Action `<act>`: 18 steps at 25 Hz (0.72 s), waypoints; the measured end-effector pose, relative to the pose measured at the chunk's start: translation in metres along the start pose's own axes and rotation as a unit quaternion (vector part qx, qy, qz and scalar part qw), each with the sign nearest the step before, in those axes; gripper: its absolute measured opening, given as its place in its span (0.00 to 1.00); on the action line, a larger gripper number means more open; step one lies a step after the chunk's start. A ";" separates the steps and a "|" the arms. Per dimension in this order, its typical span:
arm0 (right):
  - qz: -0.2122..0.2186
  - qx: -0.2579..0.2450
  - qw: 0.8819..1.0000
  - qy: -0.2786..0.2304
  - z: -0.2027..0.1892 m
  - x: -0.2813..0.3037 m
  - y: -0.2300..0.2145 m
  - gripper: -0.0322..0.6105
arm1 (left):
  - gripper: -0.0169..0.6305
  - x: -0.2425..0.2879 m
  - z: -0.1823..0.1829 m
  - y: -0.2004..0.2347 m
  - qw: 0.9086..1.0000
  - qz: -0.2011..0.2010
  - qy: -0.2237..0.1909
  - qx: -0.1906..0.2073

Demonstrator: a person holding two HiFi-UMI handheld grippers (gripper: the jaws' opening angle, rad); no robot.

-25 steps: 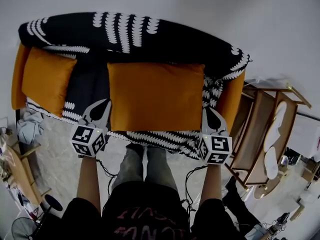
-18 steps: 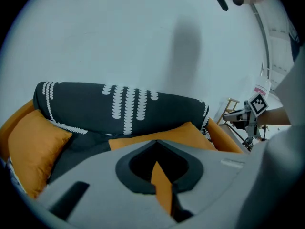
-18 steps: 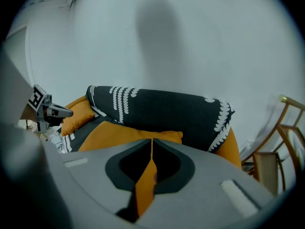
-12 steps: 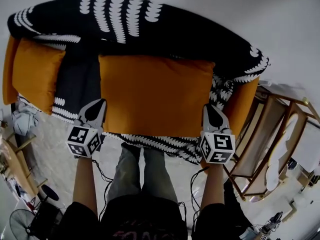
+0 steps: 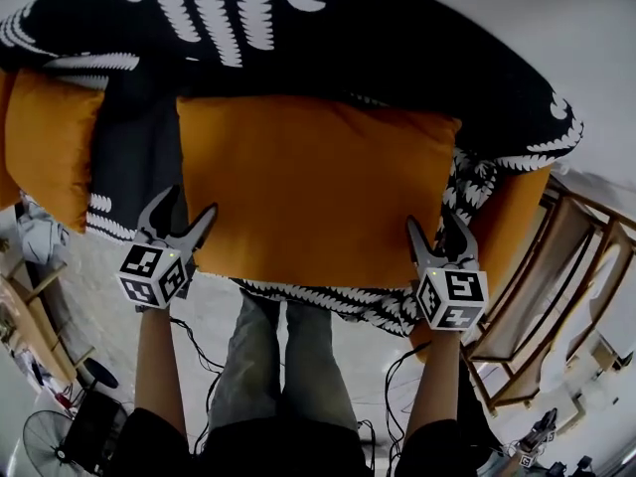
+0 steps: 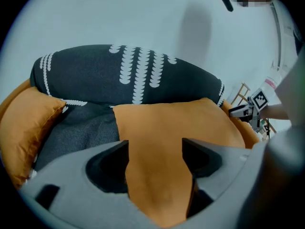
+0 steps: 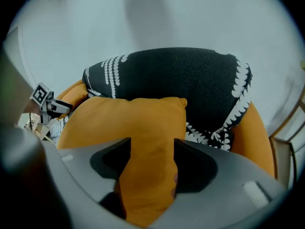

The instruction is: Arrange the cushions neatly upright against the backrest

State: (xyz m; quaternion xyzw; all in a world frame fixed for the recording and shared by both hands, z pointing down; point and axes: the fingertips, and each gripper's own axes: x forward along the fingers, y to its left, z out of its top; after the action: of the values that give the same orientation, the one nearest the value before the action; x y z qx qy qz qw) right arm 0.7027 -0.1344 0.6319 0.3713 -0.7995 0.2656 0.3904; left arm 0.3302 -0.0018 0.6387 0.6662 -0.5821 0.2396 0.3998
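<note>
A large orange cushion [image 5: 308, 192] lies on the sofa seat with its far edge near the black-and-white draped backrest [image 5: 328, 48]. My left gripper [image 5: 186, 205] is at the cushion's near left corner, its jaws opening; the corner [image 6: 157, 142] still sits between them, unpinched. At the near right corner my right gripper [image 5: 435, 229] has its jaws opening too, with orange fabric [image 7: 147, 156] between them. A second orange cushion [image 5: 45, 142] leans at the sofa's left end, also visible in the left gripper view [image 6: 26, 132].
The sofa's orange right armrest [image 5: 507, 222] is beside my right gripper. A wooden chair frame [image 5: 556, 286] stands to the right of the sofa. The person's legs [image 5: 268, 366] stand against the seat front. Clutter and a fan [image 5: 50, 450] lie at lower left.
Both grippers pushed the large cushion farther toward the backrest, and the view closed in on the sofa. Their jaws, pinched on the cushion's near corners earlier, now stand spread.
</note>
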 end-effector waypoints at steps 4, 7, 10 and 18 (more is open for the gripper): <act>0.004 0.016 0.999 0.029 -0.013 0.018 -0.012 0.66 | 0.65 0.013 -0.007 0.014 1.000 0.002 0.006 -0.030; 0.016 0.034 0.998 0.044 -0.023 0.032 -0.017 0.72 | 0.69 0.026 -0.014 0.019 0.999 -0.002 0.020 -0.028; 0.030 0.040 0.997 0.058 -0.035 0.047 -0.024 0.78 | 0.72 0.043 -0.025 0.020 0.999 -0.007 0.030 -0.033; 0.102 0.113 0.983 0.099 -0.055 0.070 -0.024 0.83 | 0.70 0.060 -0.033 0.015 0.997 -0.041 0.051 -0.046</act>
State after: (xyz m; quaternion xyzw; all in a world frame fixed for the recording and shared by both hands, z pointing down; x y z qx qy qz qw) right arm 0.7162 -0.1365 0.7229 0.3013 -0.7553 0.4279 0.3946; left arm 0.3327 -0.0099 0.7079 0.6575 -0.5433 0.2299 0.4686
